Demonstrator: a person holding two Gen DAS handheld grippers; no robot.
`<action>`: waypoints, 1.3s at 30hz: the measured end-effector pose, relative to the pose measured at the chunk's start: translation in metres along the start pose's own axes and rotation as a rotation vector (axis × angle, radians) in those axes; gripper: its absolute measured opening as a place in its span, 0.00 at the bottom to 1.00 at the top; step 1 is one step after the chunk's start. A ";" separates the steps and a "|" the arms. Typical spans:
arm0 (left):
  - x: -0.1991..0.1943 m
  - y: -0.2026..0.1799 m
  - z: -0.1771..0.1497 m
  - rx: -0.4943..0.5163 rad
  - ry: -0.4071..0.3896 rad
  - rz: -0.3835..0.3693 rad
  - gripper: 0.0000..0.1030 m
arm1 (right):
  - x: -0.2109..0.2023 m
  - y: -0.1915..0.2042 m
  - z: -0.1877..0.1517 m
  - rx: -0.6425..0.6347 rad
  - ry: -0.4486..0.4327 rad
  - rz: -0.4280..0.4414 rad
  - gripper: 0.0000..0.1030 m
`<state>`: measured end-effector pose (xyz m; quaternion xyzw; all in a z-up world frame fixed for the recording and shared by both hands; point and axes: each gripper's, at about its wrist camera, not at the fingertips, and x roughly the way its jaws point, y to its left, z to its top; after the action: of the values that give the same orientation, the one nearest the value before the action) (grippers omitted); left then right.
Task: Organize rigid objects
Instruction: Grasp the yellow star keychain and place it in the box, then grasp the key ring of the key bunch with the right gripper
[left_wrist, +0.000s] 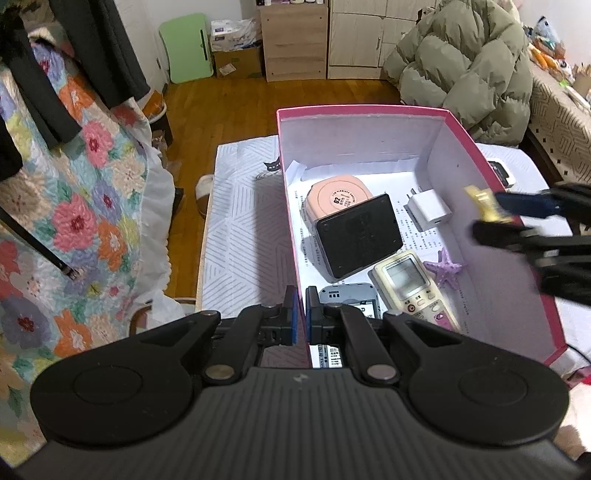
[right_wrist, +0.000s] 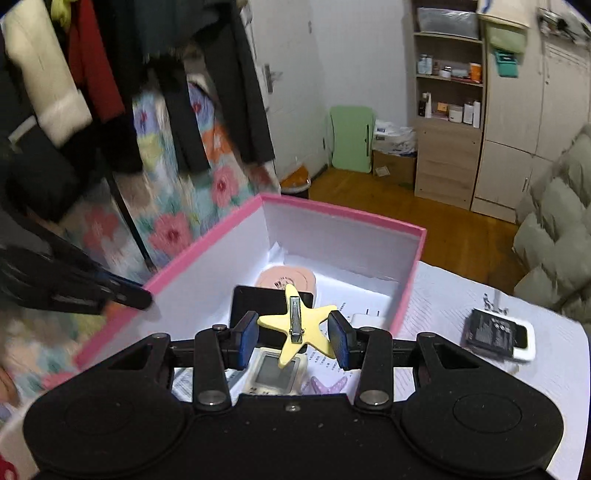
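Note:
A pink box (left_wrist: 480, 147) with white inside stands on the table. In it lie a pink round case (left_wrist: 338, 195), a black flat box (left_wrist: 358, 236), a white charger (left_wrist: 428, 210), a cream remote (left_wrist: 413, 284), a purple starfish clip (left_wrist: 445, 267) and a grey device (left_wrist: 349, 299). My left gripper (left_wrist: 301, 321) is shut on the box's left wall near its front corner. My right gripper (right_wrist: 295, 338) is shut on a yellow starfish clip (right_wrist: 295, 325) and holds it above the box (right_wrist: 207, 240); it also shows in the left wrist view (left_wrist: 487, 206).
A black device in a white frame (right_wrist: 498, 334) lies on the patterned cloth (right_wrist: 443, 302) right of the box. A floral quilt (left_wrist: 74, 206) hangs at the left. A green padded coat (left_wrist: 465, 70) lies behind the table. Cabinets (left_wrist: 295, 40) stand at the far wall.

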<state>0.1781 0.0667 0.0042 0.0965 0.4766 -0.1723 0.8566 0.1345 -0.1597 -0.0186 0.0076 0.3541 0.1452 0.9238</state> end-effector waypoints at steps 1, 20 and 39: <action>0.000 0.001 0.000 -0.003 0.002 -0.004 0.03 | 0.010 0.000 0.002 -0.001 0.021 0.007 0.45; 0.005 0.004 0.001 0.007 -0.011 -0.025 0.03 | -0.036 -0.109 -0.061 0.139 0.060 -0.178 0.62; 0.009 -0.001 0.003 0.012 -0.006 0.003 0.03 | 0.027 -0.161 -0.064 0.257 0.055 -0.266 0.01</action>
<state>0.1843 0.0634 -0.0019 0.1018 0.4729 -0.1740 0.8577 0.1538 -0.3120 -0.1031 0.0745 0.3926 -0.0245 0.9164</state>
